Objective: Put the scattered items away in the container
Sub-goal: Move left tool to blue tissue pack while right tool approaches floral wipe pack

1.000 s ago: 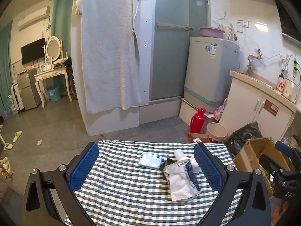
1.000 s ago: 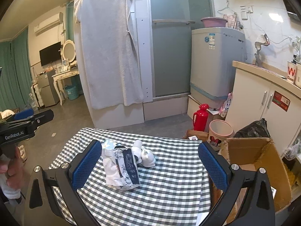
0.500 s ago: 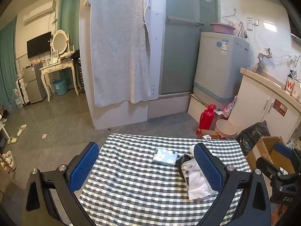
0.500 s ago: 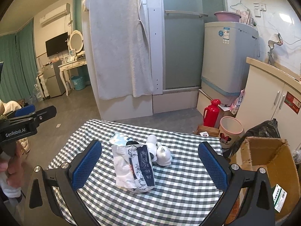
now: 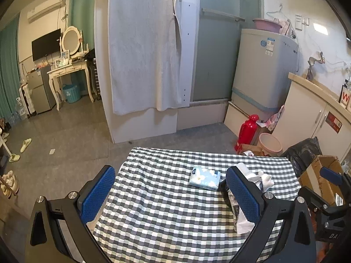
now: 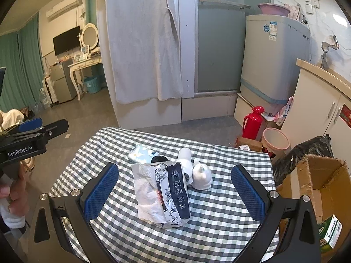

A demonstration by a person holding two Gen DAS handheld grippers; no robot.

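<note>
A checked tablecloth covers the table (image 6: 219, 219) (image 5: 158, 208). On it lie an opened tissue pack with dark patterned wrap (image 6: 162, 195) (image 5: 232, 199), a small light-blue flowered tissue packet (image 6: 140, 154) (image 5: 205, 178), a white bottle (image 6: 185, 160), a white figurine (image 6: 201, 174) (image 5: 266, 178) and a small black item (image 6: 159, 159). The cardboard box (image 6: 313, 188) (image 5: 320, 175) stands at the table's right edge. My right gripper (image 6: 175, 191) is open above the near table, with the tissue pack between its fingers' line of sight. My left gripper (image 5: 170, 196) is open over bare cloth.
A green carton (image 6: 331, 234) lies in the box. Beyond the table are a red thermos (image 6: 252, 123), a pink bin (image 6: 276, 141), a black bag (image 6: 311, 151), a cabinet (image 6: 324, 114) and a washing machine (image 6: 274, 61). A hand (image 6: 13, 197) holds the left tool.
Both views have shifted: the table and its items now sit further right and nearer in the left view, and lower and closer in the right view. Both grippers stay open.
</note>
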